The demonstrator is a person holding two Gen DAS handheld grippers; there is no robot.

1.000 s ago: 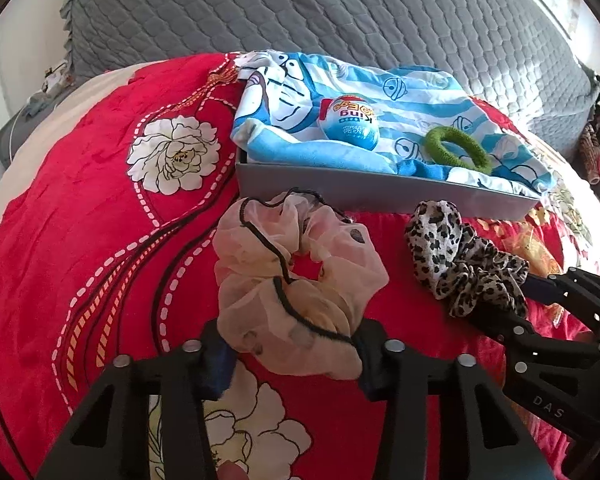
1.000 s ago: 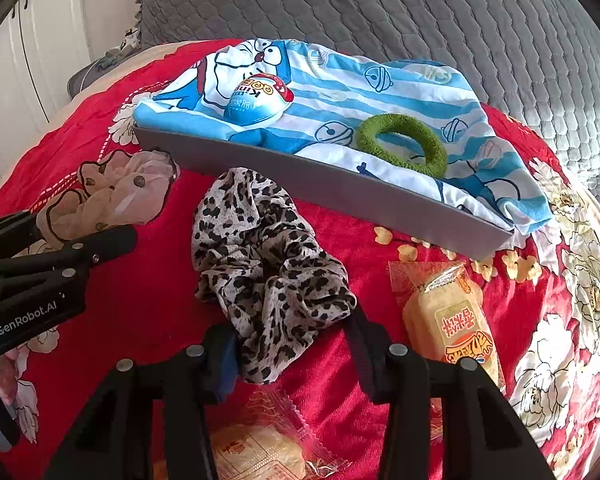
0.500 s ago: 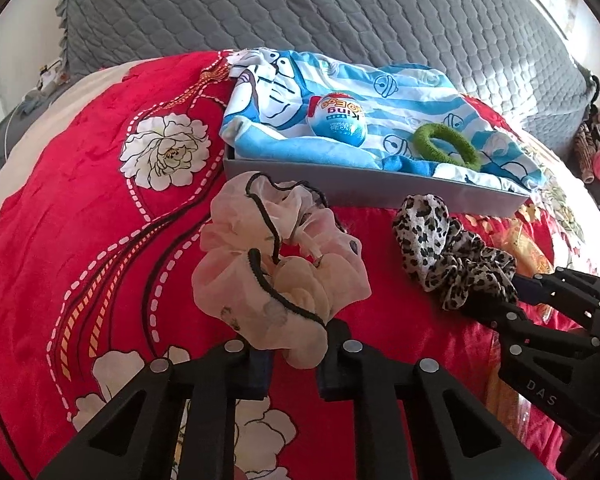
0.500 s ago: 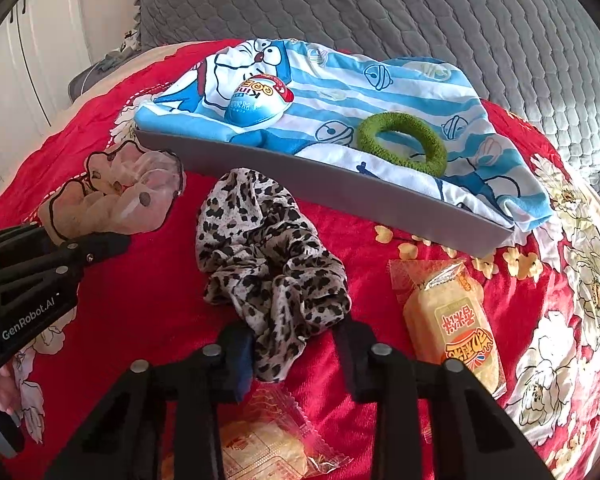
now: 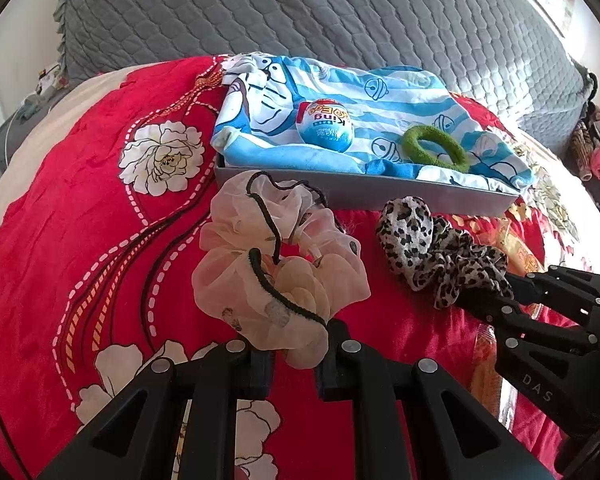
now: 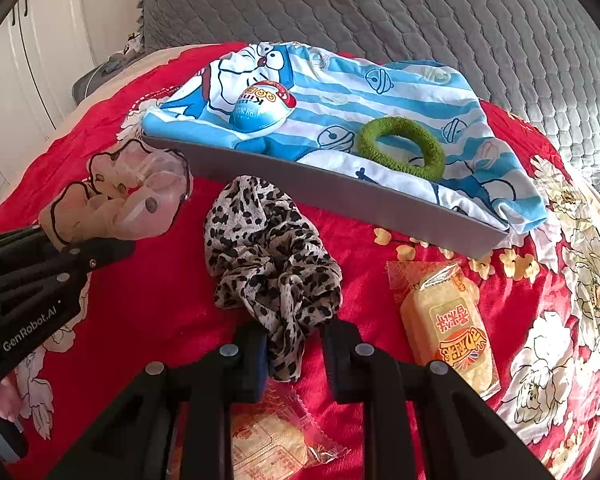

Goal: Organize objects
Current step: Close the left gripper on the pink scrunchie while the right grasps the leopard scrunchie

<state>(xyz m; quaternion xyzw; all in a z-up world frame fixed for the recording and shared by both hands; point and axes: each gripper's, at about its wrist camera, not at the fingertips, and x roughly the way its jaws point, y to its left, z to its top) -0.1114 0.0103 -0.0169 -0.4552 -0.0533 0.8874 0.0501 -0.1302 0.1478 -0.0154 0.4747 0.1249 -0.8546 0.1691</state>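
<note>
Scrunchies are in both my grippers now. My left gripper (image 5: 294, 354) is closed on the near edge of the pink scrunchie (image 5: 278, 272). The jaws of my right gripper (image 6: 294, 354) have just been closing on the leopard scrunchie (image 6: 272, 260). Both lie on the red bedspread (image 5: 80, 240), just before the grey box (image 6: 340, 196).

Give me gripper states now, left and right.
Left gripper: shut on the pink scrunchie.
Right gripper: jaws just closing, shut on the leopard scrunchie.
</note>
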